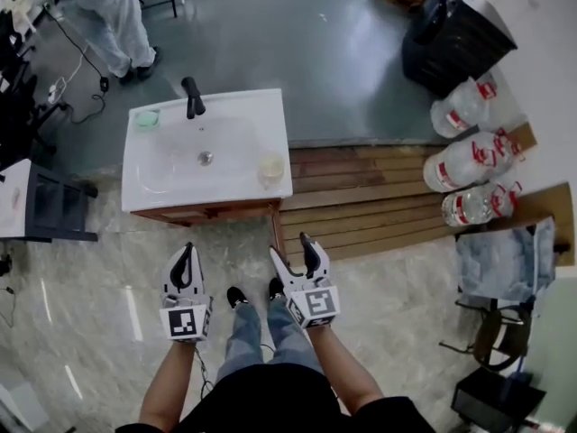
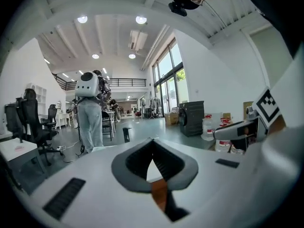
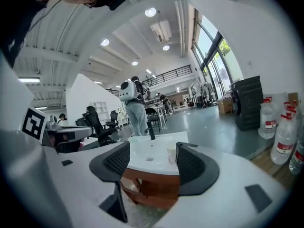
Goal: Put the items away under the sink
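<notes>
in front of the sink point(image 1: 261, 115), you hold both grippers side by side, short of its front edge and well apart from the things on top. the left gripper point(image 1: 187, 251) has its jaws clenched, tips together, with nothing in them. the right gripper point(image 1: 290, 246) has its jaws released and apart; between them you see only the sink farther off, so it is empty too. the items lie on the white top: a pale cup point(image 1: 270, 170) near the right edge, and a small green thing point(image 1: 147, 118) in the far left corner, beside the black tap point(image 1: 192, 97). i judge that the right jaws stand apart because this hand is nearer to the cup and is ready to take it. nothing is put away yet in the wooden cabinet point(image 1: 216, 212) below. whether its door is open, i cannot tell.
</notes>
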The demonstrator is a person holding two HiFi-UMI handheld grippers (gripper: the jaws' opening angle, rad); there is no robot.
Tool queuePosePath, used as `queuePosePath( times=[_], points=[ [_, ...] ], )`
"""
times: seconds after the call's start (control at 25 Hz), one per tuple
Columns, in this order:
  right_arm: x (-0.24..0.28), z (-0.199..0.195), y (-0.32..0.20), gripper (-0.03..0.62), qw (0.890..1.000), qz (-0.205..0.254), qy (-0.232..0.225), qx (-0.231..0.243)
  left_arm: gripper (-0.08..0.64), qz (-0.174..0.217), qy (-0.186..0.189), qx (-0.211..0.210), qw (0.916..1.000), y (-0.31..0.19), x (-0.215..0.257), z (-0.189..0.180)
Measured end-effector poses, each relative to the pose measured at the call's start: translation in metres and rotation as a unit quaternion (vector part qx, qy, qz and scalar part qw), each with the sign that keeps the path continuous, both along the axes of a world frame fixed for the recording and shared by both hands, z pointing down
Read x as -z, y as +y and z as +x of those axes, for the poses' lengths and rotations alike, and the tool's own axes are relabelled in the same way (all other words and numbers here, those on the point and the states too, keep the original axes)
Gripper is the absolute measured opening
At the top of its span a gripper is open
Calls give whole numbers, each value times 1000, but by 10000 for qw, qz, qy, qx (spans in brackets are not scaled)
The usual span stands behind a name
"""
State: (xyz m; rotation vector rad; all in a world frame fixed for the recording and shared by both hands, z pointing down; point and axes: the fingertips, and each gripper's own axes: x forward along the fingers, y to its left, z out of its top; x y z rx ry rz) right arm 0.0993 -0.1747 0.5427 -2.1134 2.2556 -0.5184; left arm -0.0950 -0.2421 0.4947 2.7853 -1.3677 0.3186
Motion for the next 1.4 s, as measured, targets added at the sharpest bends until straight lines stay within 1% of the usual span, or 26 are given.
queuePosePath(
  times=[0.08, 0.16, 0.4, 0.48, 0.64, 0.8, 1.04, 1.2, 1.32, 1.4],
  points=[
    [-25, 0, -14, 306, 9999, -123, -17, -104, 6, 13, 34, -138, 9999, -9, -14, 11],
    [-43, 3, -26, 294, 9994, -252, -2, -222, 6, -53, 38, -210, 9998, -16, -28, 24],
    [-92, 10, -64, 281, 9978, -529, 161, -353, 6, -492, 214, -348, 9980, -36, -63, 58],
    [-109, 11, -79, 279, 9967, -676, 250, -364, 6, -658, 145, -384, 9970, -38, -75, 64],
    [-132, 17, -101, 259, 9948, -852, 414, -377, 6, -834, 103, -449, 9954, -37, -102, 68],
    [-142, 22, -119, 256, 9944, -861, 442, -429, 6, -828, 59, -437, 9956, -41, -117, 68],
    [-159, 26, -140, 232, 9937, -911, 413, -504, 6, -808, 57, -296, 9963, -64, -142, 73],
    [-165, 26, -151, 189, 9934, -923, 426, -540, 6, -816, -61, -232, 9964, -78, -160, 73],
    [-165, 29, -159, 175, 9934, -882, 469, -563, 6, -842, -199, -256, 9959, -83, -169, 73],
    [-163, 30, -166, 146, 9934, -852, 524, -569, 6, -848, -260, -235, 9958, -85, -170, 71]
  ],
)
